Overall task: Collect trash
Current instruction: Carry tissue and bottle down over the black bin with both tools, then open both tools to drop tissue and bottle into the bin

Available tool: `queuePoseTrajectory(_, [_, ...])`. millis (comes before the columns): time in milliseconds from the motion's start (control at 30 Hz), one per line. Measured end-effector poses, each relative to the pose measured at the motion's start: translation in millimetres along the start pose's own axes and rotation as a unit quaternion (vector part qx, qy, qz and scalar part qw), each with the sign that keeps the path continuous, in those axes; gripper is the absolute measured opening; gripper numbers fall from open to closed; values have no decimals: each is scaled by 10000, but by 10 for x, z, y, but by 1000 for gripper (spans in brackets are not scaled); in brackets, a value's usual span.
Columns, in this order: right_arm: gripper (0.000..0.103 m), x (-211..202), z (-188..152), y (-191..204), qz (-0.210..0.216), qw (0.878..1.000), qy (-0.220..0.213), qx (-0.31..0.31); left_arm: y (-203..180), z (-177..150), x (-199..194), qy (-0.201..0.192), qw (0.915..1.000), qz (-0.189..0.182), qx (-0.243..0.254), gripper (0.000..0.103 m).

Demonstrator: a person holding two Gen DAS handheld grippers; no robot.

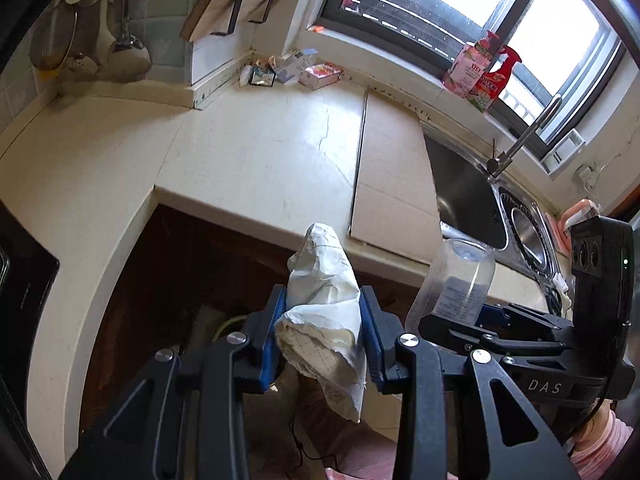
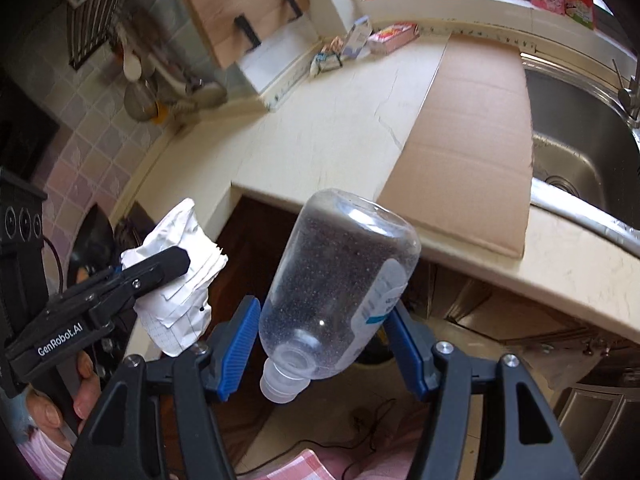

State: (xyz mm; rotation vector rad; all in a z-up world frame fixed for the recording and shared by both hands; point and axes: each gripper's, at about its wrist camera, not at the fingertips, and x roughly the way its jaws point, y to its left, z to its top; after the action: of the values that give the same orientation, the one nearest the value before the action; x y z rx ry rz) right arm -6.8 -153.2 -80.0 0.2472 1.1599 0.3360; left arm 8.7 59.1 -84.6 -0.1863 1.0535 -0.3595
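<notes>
My left gripper point(image 1: 323, 332) is shut on a crumpled white paper point(image 1: 326, 312), held in front of the counter edge. The paper also shows in the right wrist view point(image 2: 180, 276), clamped by the left gripper point(image 2: 160, 268). My right gripper point(image 2: 322, 316) is shut on a clear plastic bottle point(image 2: 340, 280), held cap-down with its base toward the counter. The bottle also shows in the left wrist view point(image 1: 456, 284), held by the right gripper point(image 1: 480, 316) to the right of the paper.
A cream countertop point(image 1: 256, 152) with a cardboard sheet point(image 2: 472, 140) lies ahead, a steel sink point(image 2: 580, 148) at right. Small boxes and packets point(image 1: 296, 70) sit at the back wall. Two cleaner bottles point(image 1: 480, 72) stand on the windowsill. A dark opening point(image 1: 188, 264) lies under the counter.
</notes>
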Motion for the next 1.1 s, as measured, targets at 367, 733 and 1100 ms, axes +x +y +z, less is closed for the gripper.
queuePoseTrajectory(367, [64,1142,-590,-190,-132,9920,1153,-504,451,-711,947,824,9940,475,-531,34])
queuePoseTrajectory(733, [63,2321,-939,-508,-344,9775,1829,-995,956,-1272,2104,1544,9786,927,-996,35])
queuePoseTrajectory(1100, [60,3257,-1032,-569,-463,9636,2307,-1269,1273,-1495,2856,1911,9682,1163,-1123,44])
